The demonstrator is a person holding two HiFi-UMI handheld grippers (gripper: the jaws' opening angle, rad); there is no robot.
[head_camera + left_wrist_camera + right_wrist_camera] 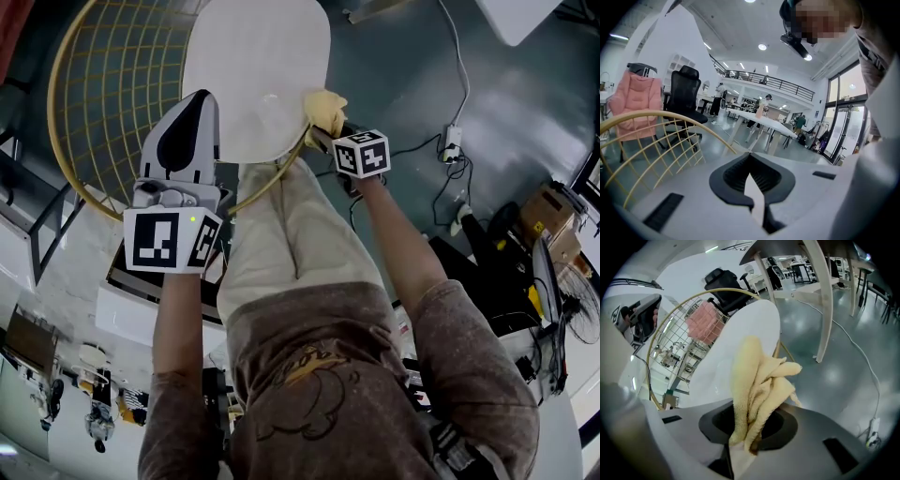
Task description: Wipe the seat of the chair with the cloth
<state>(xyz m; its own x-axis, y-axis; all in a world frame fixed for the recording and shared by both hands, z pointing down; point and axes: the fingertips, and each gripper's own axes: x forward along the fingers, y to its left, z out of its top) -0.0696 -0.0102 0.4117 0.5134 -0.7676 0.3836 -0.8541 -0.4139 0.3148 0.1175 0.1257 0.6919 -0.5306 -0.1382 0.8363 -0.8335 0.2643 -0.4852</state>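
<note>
At the rim of the white oval chair seat [248, 66], the right hand-held gripper [319, 133] clamps a bunched yellow terry cloth [325, 108]; wiping friction could tug it loose. The left hand-held gripper [199, 98] is closed and empty.

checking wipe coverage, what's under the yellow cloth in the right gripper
The fluffy yellow cloth, clamped in the right gripper, lies over the near edge of the white oval chair seat. The patch beneath is covered.
</note>
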